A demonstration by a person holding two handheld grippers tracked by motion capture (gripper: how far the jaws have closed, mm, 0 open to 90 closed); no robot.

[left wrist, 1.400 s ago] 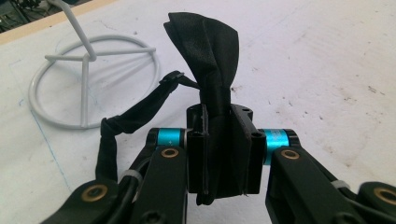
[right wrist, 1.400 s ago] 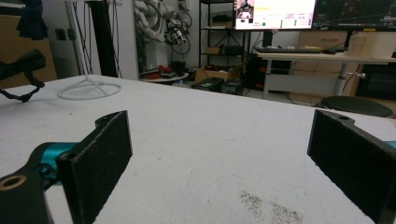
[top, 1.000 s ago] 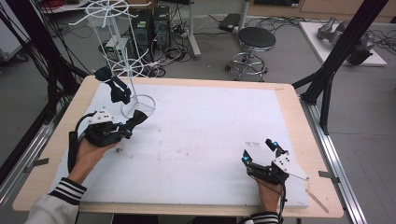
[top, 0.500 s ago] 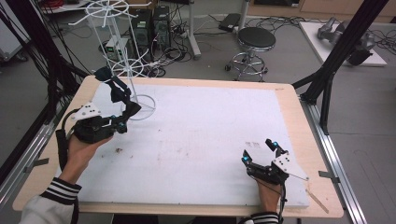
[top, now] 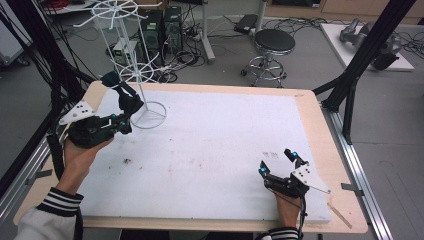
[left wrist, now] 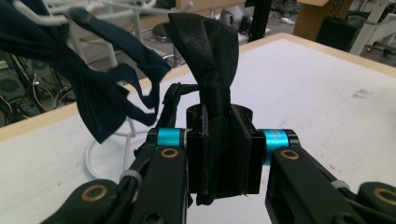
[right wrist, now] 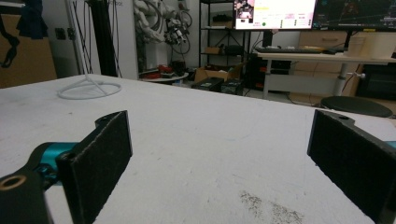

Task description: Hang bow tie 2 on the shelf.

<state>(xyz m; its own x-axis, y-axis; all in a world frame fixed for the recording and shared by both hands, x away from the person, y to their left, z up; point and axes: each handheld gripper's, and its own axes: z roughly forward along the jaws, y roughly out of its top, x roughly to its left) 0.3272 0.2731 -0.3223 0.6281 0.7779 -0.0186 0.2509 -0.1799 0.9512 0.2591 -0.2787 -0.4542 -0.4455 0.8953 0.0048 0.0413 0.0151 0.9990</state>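
Black satin bow tie (left wrist: 212, 84) sits pinched between the pressed-together jaws of the left tool (top: 120, 122), clamped at its knotted middle so that one glossy wing fans upward beyond the pads and the other end hangs just below them; gripping the narrow waist, I judge, keeps the slippery fabric from sliding out and leaves its strap free to be hooked. In the high view that tool is raised at the far left of the white-covered worktop (top: 225, 145), just beside the thin post of the white wire display rack (top: 131, 75), whose ring base rests on the worktop near the far left corner. A dark navy bow tie (left wrist: 98, 84) already hangs from one of the rack's white wire arms, up and to the left in the left gripper view and close to the held tie, which suggests the black one is being brought to a neighbouring arm; I cannot tell whether it touches the wire yet. The right tool (top: 280, 167) rests low at the near right of the worktop, well apart from the rack, its jaws spread wide with nothing between them, seemingly parked out of the way.
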